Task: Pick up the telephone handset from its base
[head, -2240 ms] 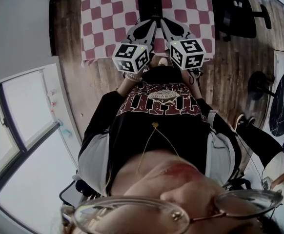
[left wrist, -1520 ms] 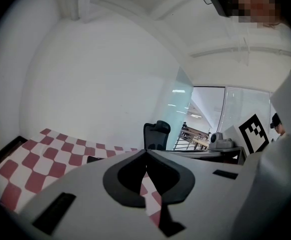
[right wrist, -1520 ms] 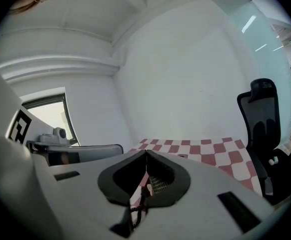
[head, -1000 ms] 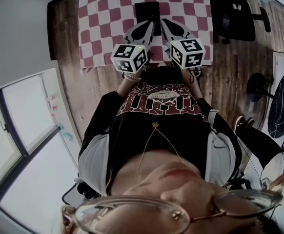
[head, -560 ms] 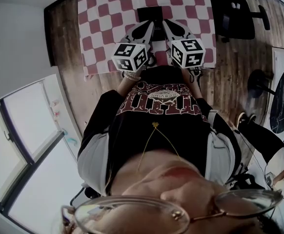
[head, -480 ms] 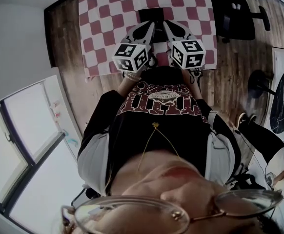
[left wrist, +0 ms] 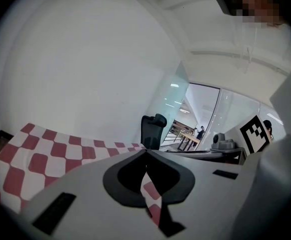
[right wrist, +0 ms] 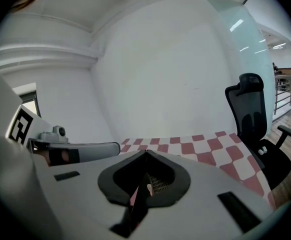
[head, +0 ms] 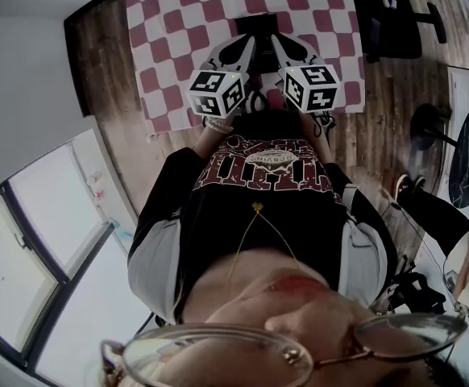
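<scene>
Lying on the checked cloth point(head: 178, 22) at the top middle of the head view, the black telephone point(head: 264, 22) shows only as a dark patch beyond the two gripper tips. Its handset cannot be told from the base, nor which way its long axis runs. The left gripper point(head: 247, 42) and right gripper point(head: 276, 42) are both clenched with nothing between their jaws, side by side just below the telephone.
</scene>
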A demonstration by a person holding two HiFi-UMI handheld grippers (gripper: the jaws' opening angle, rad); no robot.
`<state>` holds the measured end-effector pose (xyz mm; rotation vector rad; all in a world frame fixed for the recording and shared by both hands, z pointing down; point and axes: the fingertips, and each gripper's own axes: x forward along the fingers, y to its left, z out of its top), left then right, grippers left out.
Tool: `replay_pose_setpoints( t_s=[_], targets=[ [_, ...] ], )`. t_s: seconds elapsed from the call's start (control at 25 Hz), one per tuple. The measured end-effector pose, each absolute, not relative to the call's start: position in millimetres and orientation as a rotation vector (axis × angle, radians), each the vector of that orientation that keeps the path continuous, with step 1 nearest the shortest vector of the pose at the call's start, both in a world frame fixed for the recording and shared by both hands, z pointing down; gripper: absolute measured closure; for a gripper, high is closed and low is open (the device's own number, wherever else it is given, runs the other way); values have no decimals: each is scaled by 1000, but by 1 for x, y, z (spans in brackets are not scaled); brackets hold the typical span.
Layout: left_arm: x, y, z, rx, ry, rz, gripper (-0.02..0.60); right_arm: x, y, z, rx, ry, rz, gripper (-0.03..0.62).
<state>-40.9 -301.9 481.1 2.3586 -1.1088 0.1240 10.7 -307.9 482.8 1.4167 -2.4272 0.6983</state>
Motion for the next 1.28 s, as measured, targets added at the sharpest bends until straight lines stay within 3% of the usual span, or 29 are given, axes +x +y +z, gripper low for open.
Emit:
replay_pose_setpoints(
  t_s=[1.28],
  targets=[
    [-50, -311, 530, 2238, -1177, 276, 572, 15, -327, 535, 1288, -2332, 772, 574]
  ],
)
